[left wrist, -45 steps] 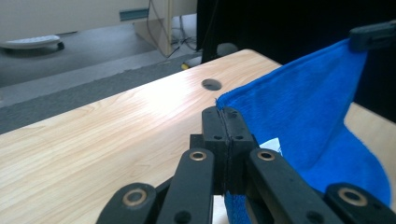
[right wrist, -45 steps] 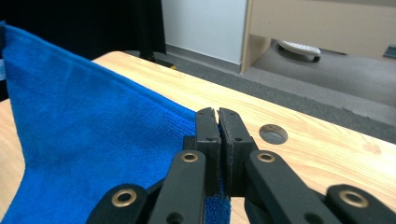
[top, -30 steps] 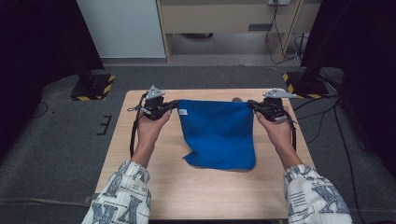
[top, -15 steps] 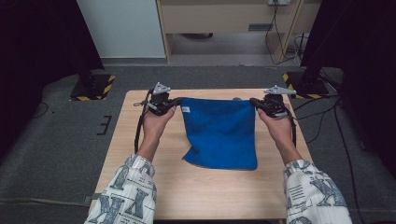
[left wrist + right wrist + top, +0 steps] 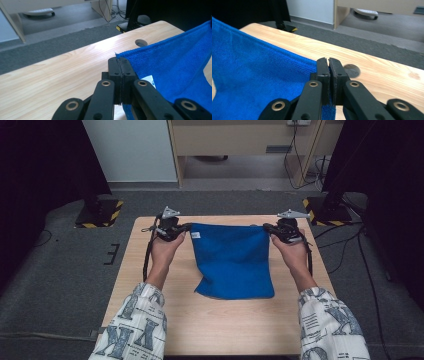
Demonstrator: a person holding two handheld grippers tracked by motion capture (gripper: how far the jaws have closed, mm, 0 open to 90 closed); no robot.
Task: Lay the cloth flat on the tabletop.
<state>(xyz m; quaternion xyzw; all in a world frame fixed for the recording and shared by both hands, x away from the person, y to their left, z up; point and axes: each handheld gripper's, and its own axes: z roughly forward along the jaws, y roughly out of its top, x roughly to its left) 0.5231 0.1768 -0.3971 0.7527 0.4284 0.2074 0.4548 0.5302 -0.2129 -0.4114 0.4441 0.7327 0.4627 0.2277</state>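
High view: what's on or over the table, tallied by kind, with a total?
Blue cloth: 1
Tongs: 2, left tongs and right tongs, each shut on a far corner of the cloth
Hands: 2, left hand, right hand
Total: 5

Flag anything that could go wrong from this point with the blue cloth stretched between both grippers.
1. The left hand-held gripper pinches only the very corner of the blue microfibre cloth; further pull could slip it free.
2. The right hand-held gripper also grips just the edge, so uneven tension may drop one side.
3. The cloth's near edge is folded unevenly on the light wooden table; laying it down may trap that crease.
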